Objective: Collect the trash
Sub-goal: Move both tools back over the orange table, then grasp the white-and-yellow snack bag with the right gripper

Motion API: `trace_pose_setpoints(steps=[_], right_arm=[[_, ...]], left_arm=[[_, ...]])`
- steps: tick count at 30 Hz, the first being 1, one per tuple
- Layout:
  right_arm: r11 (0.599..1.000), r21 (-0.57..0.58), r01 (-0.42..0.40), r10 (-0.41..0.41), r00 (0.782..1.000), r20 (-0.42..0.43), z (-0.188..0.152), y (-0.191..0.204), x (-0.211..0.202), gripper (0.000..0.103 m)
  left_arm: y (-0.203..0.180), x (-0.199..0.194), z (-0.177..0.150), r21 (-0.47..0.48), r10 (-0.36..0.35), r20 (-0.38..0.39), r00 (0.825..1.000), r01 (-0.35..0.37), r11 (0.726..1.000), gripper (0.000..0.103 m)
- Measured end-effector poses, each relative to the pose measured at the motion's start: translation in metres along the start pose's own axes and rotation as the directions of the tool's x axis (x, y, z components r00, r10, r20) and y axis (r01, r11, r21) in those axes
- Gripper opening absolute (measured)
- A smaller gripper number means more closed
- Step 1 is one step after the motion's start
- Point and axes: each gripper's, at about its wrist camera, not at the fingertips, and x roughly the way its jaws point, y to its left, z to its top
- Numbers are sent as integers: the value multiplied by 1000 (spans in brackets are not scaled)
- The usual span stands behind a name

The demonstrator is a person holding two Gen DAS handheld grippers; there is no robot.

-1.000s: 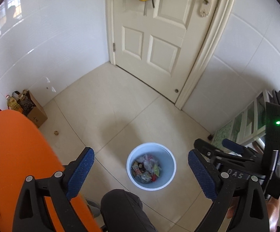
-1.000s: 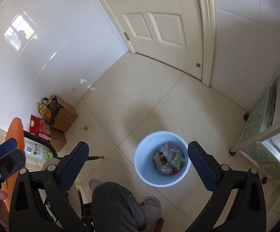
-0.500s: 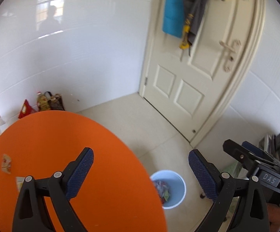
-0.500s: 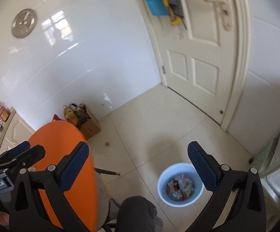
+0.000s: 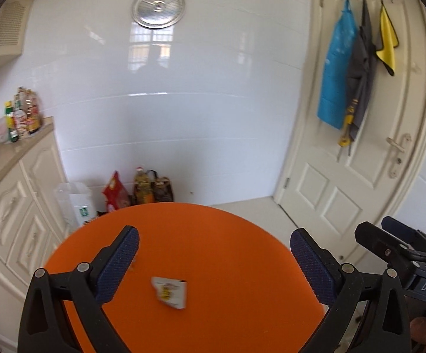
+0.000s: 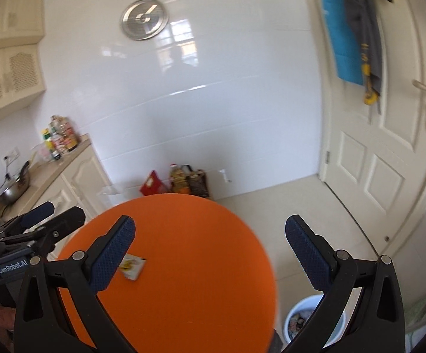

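Observation:
A torn white and yellow wrapper (image 5: 170,291) lies on the round orange table (image 5: 213,235); it also shows in the right wrist view (image 6: 132,266) beside the left finger. My left gripper (image 5: 213,267) is open and empty, held above the table just short of the wrapper. My right gripper (image 6: 210,256) is open and empty over the table (image 6: 183,264). The white trash bin (image 6: 304,320) with wrappers inside stands on the floor to the table's right. The right gripper shows at the right edge of the left wrist view (image 5: 401,253).
Cream cabinets (image 5: 13,211) with bottles on the counter stand at the left. Bags and an oil bottle (image 5: 142,188) sit on the floor against the white tiled wall. A white door (image 5: 360,161) with hanging cloths is at the right.
Both grippers have swung up and left from the bin on the floor to the orange table. The wrapper has come between the left fingers; both stay open.

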Motion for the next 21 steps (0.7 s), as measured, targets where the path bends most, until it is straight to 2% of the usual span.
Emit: trace_pose_setpoints(steps=[3, 4, 10, 16, 21], right_arm=[[998, -44, -51, 51, 999, -3, -2, 35, 5, 103], [996, -58, -65, 65, 998, -7, -3, 44, 7, 103], [978, -156, -141, 132, 989, -63, -21, 95, 30, 103], [959, -214, -188, 152, 973, -172, -47, 115, 81, 103], [949, -239, -205, 135, 951, -279, -77, 126, 129, 103]], left_arm=[[10, -32, -18, -33, 58, 28, 998, -58, 998, 102], [3, -40, -28, -43, 77, 35, 996, -75, 996, 102], [12, -93, -73, -111, 199, 70, 977, -191, 975, 102], [11, -88, -103, -183, 262, 5, 965, -257, 949, 102], [10, -62, -104, -223, 270, -61, 961, -276, 935, 102]])
